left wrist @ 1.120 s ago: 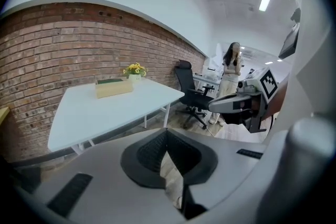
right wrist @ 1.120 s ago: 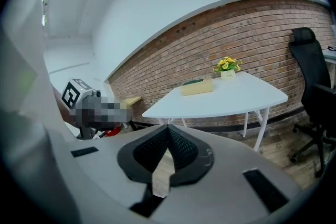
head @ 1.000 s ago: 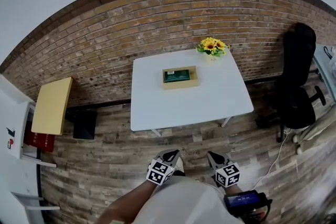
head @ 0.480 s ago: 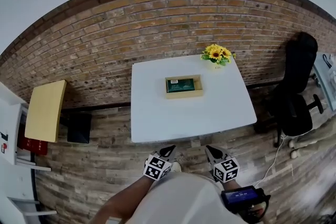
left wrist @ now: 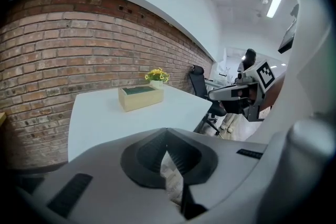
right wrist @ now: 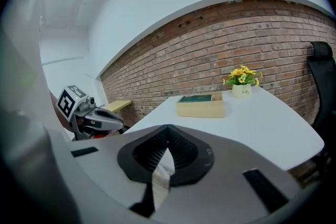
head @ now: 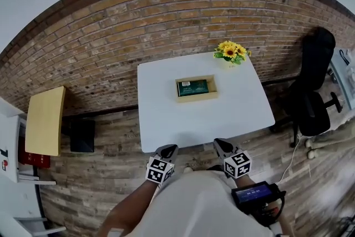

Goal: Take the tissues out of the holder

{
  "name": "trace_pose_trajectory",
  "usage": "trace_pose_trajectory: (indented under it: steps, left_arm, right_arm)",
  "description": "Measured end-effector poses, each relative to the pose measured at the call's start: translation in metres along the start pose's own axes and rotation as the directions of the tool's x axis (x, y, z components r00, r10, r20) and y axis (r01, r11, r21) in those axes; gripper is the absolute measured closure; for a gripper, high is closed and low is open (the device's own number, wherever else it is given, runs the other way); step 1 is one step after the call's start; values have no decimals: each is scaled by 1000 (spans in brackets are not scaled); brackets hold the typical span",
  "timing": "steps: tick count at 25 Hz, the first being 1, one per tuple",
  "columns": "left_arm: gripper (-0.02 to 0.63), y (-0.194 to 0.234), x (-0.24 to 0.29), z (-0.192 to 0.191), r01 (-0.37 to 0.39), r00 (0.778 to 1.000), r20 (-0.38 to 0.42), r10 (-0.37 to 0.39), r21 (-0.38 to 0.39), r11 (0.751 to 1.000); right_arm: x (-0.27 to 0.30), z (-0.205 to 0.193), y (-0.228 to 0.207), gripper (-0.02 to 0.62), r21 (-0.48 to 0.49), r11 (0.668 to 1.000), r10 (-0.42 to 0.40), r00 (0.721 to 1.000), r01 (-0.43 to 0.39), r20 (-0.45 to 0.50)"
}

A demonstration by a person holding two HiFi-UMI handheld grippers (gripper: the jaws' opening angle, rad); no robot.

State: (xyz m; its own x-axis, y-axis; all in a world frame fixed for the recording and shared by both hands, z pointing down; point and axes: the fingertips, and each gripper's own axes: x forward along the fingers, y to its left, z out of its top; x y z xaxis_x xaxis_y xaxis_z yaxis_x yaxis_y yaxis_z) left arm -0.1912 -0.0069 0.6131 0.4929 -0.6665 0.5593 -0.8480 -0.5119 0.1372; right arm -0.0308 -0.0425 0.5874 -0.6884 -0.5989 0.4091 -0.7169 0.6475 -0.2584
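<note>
Left gripper [head: 167, 150]: jaws closed, holding nothing; just before the table [head: 233, 114] edge
Right gripper [head: 221, 146]: jaws closed, empty
Holder [head: 197, 98]: on the table; tissues [head: 193, 87] inside

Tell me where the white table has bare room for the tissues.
The table is bare along the near edge in front of the wooden holder, and on both sides of it. Only the far right corner is taken, by the flower pot.

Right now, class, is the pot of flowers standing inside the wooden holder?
No, the pot of flowers stands on the white table, apart from the holder.
</note>
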Motion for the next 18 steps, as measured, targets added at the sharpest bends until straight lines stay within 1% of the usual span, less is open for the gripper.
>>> trace_pose_trajectory:
  steps: [4,9,15,18]
  left_arm:
    - [598,10,0,-2,-15,1000,-9,15,-17,1000]
    - [598,21,7,0,-39,999,-21,38,-34,999]
    - [598,26,26,15,-43,999,-27,42,-47,998]
    - [598,34,43,34,-48,999,-16,47,-44,998]
  right_arm:
    - [13,5,-6,591,7,1000,4,1000,-4,-2]
    - [29,2,-12,591,5,999,36,999,-36,-27]
    - [43,16,-28,591,-12,998,66,997,-66,-44]
    - [53,33,-46,591,-25,997,71,997,-72,-33]
